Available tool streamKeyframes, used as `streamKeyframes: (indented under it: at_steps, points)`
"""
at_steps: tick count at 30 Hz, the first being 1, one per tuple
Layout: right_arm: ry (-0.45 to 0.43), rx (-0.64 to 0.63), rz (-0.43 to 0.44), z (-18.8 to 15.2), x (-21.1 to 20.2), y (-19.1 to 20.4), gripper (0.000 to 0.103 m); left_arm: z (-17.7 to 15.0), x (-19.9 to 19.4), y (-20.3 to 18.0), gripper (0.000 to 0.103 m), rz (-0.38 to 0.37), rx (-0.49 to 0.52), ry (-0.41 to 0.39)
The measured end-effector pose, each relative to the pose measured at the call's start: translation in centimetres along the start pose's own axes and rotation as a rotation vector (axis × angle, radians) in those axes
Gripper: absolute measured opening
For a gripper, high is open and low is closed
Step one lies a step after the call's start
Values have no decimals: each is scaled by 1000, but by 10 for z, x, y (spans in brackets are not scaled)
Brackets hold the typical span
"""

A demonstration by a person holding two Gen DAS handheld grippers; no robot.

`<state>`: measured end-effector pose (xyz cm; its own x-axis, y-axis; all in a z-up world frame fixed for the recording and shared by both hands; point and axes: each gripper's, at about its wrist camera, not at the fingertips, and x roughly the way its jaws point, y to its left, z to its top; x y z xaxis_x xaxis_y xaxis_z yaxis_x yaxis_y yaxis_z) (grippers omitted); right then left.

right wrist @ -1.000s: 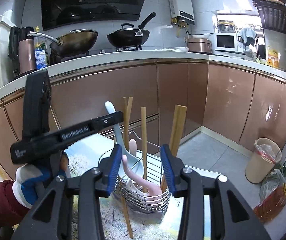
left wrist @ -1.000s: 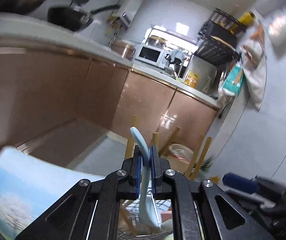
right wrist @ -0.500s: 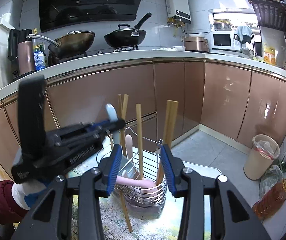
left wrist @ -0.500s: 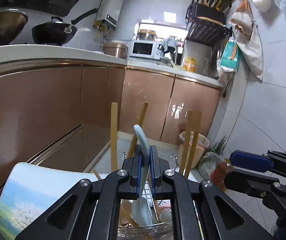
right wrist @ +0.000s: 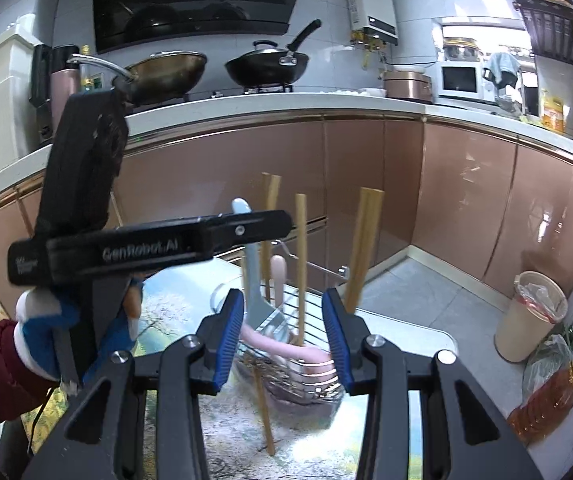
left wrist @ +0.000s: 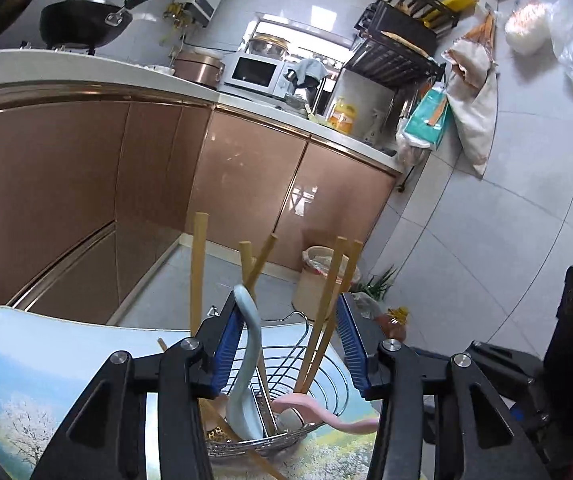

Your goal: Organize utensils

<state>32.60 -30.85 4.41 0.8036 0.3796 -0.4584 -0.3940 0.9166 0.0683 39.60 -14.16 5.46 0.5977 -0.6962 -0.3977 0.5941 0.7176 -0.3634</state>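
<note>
Now, at the left, a hand (right wrist: pixel 74 344) in a white and blue glove with a dark red sleeve holds the left gripper (left wrist: pixel 288 342). Its blue padded jaws are opening, and the pale blue plastic spoon (left wrist: pixel 246 360) stands between them, leaning against the left pad; the right pad is apart from it. The bowl of this spoon is down inside the round wire utensil basket (left wrist: pixel 322 384), which stands on the small table with a printed landscape top (left wrist: pixel 46 392). In the same basket stand several long bamboo chopsticks (left wrist: pixel 198 276), and a pink spoon (left wrist: pixel 326 418) lies over the rim. One more chopstick (right wrist: pixel 264 416) lies on the table, touching the basket. More to the right, the right gripper (right wrist: pixel 282 338) hangs just before the basket with its jaws apart and nothing between them.
</note>
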Motion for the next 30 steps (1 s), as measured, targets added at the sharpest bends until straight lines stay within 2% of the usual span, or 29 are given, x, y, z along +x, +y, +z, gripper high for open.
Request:
streamKeyframes:
  at_steps: [4,12,18,21,26,30]
  points:
    - [16,-43,27,4,4,13,39,6,-18,13,45,5,-36,-21]
    - [104,-155,124,10,31,58,38,12,-49,33,45,20,-72,-66]
    - [139,-221,110,25,48,84,38,9,-77,54,45,39,-96,-92]
    - [203,-196,47,42,68,80,38,6,-85,64,45,53,-112,-104]
    - [329,-133,11,68,108,71,19,1,-97,78,45,69,-137,-118]
    - [436,-74,-7,83,140,63,15,-5,-103,88,45,77,-154,-123]
